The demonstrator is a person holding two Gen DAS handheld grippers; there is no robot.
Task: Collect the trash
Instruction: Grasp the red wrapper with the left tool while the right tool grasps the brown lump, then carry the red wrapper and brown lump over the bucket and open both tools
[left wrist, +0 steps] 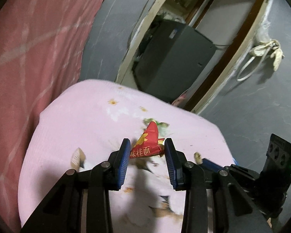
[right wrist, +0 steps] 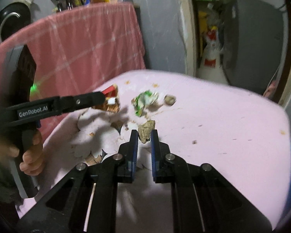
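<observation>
A red snack wrapper (left wrist: 148, 142) with yellow print lies between the fingers of my left gripper (left wrist: 147, 148), whose jaws stand apart around it over the pink cloth-covered table (left wrist: 83, 120). In the right wrist view the left gripper (right wrist: 104, 97) reaches in from the left at the red wrapper (right wrist: 110, 92). My right gripper (right wrist: 144, 136) has its jaws narrowly closed on a brown peanut shell (right wrist: 145, 131). A crumpled green wrapper (right wrist: 143, 102) and a small brown shell (right wrist: 169, 99) lie further back on the table.
A pink checked cloth (right wrist: 83, 44) hangs behind the table. A dark grey box (left wrist: 172, 58) stands in a doorway beyond the table's far edge. A white bottle-shaped object (right wrist: 211, 58) stands in the doorway. Crumbs and printed flowers dot the tablecloth.
</observation>
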